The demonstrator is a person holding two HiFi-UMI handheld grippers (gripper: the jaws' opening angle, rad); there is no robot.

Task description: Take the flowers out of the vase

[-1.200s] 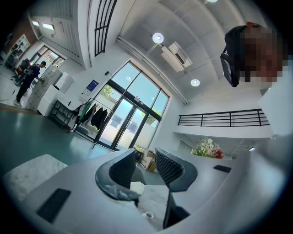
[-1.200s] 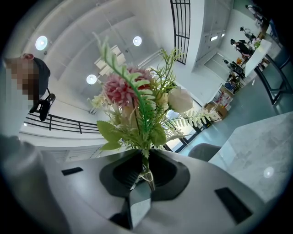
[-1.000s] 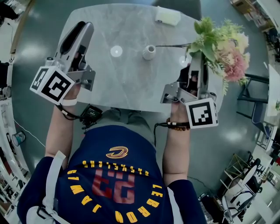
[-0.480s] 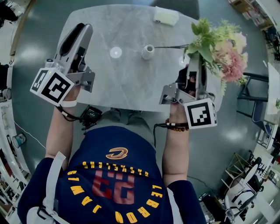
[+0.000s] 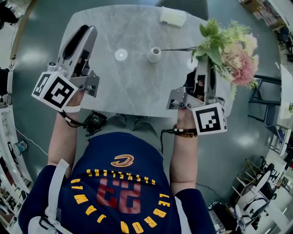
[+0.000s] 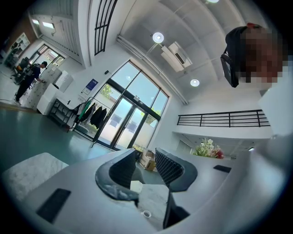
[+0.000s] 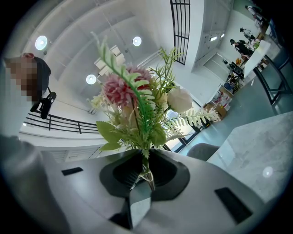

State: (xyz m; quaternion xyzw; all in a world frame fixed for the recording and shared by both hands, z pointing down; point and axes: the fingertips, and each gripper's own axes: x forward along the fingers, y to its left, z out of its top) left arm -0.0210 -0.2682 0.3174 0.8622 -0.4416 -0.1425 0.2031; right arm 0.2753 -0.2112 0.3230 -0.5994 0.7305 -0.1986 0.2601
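A small white vase [image 5: 154, 55] stands upright near the middle of the grey marble table [image 5: 132, 91]. The bunch of pink, cream and green flowers [image 5: 231, 48] hangs in the air over the table's right end, clear of the vase. My right gripper [image 5: 205, 59] is shut on its stems. One thin stem reaches left toward the vase. In the right gripper view the flowers [image 7: 137, 105] rise straight out of the closed right gripper [image 7: 144, 167]. My left gripper [image 5: 84, 31] hovers over the table's left side, open. Nothing is between its fingers in the left gripper view [image 6: 145, 160].
A white block [image 5: 173, 17] lies at the table's far edge. Round bright spots [image 5: 121, 54] show on the tabletop. A dark chair [image 5: 185, 5] stands behind the table, and a dark frame [image 5: 265, 93] to its right. A black device [image 5: 94, 119] hangs at my waist.
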